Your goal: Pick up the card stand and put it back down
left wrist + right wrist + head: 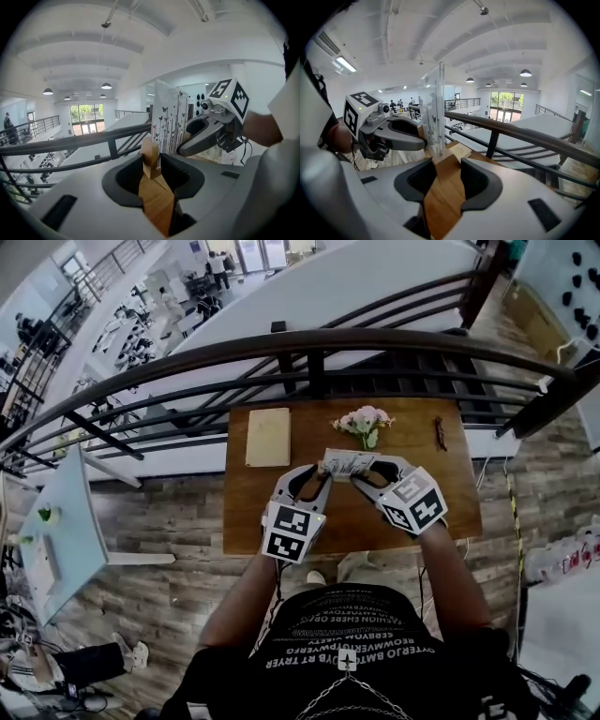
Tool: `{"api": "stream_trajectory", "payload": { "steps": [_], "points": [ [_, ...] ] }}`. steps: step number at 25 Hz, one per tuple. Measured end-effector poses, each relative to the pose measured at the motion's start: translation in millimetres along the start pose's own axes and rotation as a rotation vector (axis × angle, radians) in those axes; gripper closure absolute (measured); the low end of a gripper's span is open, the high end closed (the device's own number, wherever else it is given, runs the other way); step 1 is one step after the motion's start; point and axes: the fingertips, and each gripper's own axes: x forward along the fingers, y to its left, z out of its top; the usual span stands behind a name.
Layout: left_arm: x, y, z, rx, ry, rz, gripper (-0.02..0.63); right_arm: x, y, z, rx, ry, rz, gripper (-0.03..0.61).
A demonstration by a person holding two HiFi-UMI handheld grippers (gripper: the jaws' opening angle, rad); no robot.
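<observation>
**Operator:** Where's the card stand?

**Spotter:** The card stand hangs between your two grippers over the far half of the table. From the gripper views, its wooden base looks clear of the top. The butterfly card stands upright in it.

**Operator:** How am I holding it?

**Spotter:** Your left gripper has its jaws partly closed, pinching the end of the base at nine o'clock. Your right gripper pinches the end at three o'clock the same way, wood between the pads. I'd judge that one grip per end holds the base level, so the card won't tip.

**Operator:** Anything near for the set-down?

**Spotter:** Flowers lie at twelve o'clock from the stand and a tan pad at ten, both apart from it. The railing runs beyond them. I'd say you need to lower it straight down.
</observation>
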Motion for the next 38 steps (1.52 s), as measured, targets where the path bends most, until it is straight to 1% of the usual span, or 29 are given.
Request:
{"api": "stream_trajectory", "payload": {
  "steps": [5, 12, 21, 28, 34, 38],
  "points": [
    [-3, 4, 11, 0.001, -0.012, 0.004, 0.476, -4, -2, 12, -0.004, -0.001, -0.005, 0.403],
    [5, 4, 8, -0.021, 0.0, 0.0, 0.476, 0, -8, 8, -0.009, 0.022, -0.001, 0.404],
    [23, 8, -13, -0.046, 0.031, -0.011, 0.476, 18, -14, -10, -0.008, 0.062, 0.005, 0.404],
    [43, 4, -30, -0.046, 0.061, -0.026, 0.476, 29, -24, -34, 0.039, 0.086, 0.012, 0.404],
    [60, 4, -51, -0.064, 0.092, -0.043, 0.476, 43, -32, -53, 0.052, 0.112, 0.007, 0.405],
    [73, 3, -65, -0.058, 0.115, -0.051, 0.476, 52, -37, -68, 0.059, 0.128, 0.004, 0.405]
  ]
}}
